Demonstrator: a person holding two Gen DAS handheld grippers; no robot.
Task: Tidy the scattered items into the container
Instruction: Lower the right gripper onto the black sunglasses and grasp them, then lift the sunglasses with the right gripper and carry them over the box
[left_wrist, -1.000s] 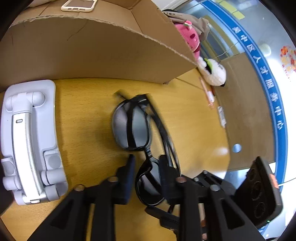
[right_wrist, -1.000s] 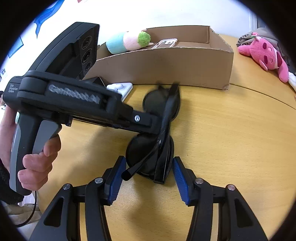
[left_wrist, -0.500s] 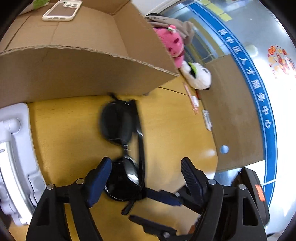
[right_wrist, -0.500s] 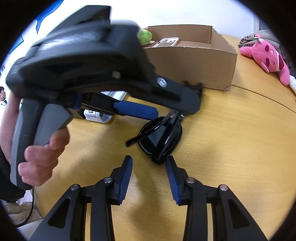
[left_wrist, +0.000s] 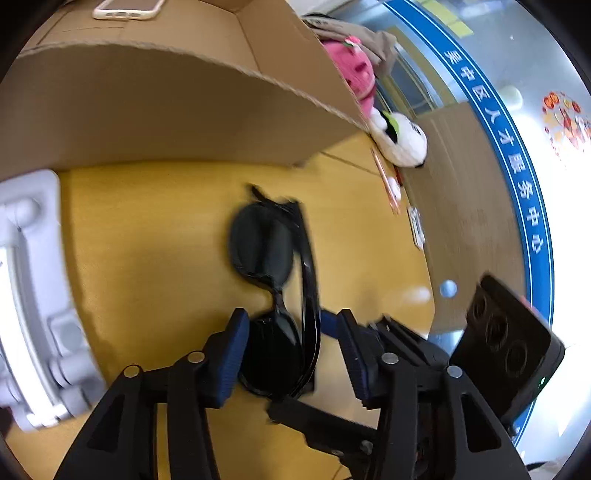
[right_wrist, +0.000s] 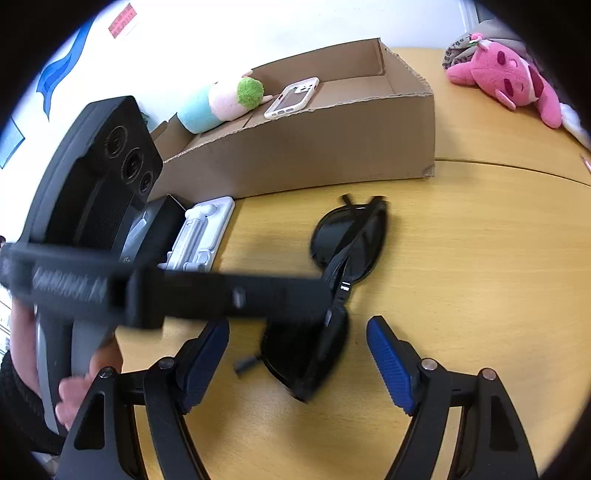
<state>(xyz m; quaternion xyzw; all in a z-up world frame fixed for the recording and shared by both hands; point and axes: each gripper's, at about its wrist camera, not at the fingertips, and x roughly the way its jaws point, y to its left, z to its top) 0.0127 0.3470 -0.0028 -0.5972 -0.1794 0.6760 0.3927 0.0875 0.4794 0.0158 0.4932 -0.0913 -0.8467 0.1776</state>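
- Sunglasses (right_wrist: 332, 295), black, folded, lying flat on yellow wood table (right_wrist: 480, 277), in front of cardboard box (right_wrist: 314, 147); not in box.
- Far lens toward box, near lens toward both grippers.
- Left gripper (left_wrist: 291, 354): jaws closing, near lens and folded temple between blue pads. Left pad touching or just beside lens rim; right pad apart from temple, a strip of table visible between. No clamp seen.
- Right gripper (right_wrist: 299, 365): jaws opening, standing wide. Near lens between pads, clear gaps on both sides, no contact.
- In right wrist view, left gripper body crossing from left, blurred, its tip over middle of sunglasses; a hand (right_wrist: 74, 391) around grey handle at lower left.
- In left wrist view, right gripper's camera block showing at lower right edge, 3 round lenses on it.
- White phone stand (right_wrist: 201, 236), folded flat, on table left of sunglasses, just beside box front wall.
- Box open at top, front wall cut low with ragged edge. Inside: phone in pale case (right_wrist: 291, 98) lying flat on box floor; plush toy (right_wrist: 221, 103), teal, pink and green, leaning at left end.
- Pink plush (right_wrist: 506, 81) on table right of box, well apart from sunglasses; grey cloth behind it.
- White plush with black and green patches (left_wrist: 399, 140) past box corner in left wrist view.
- Pen or pencil (left_wrist: 384, 184), reddish, near that plush; blurred, type uncertain.
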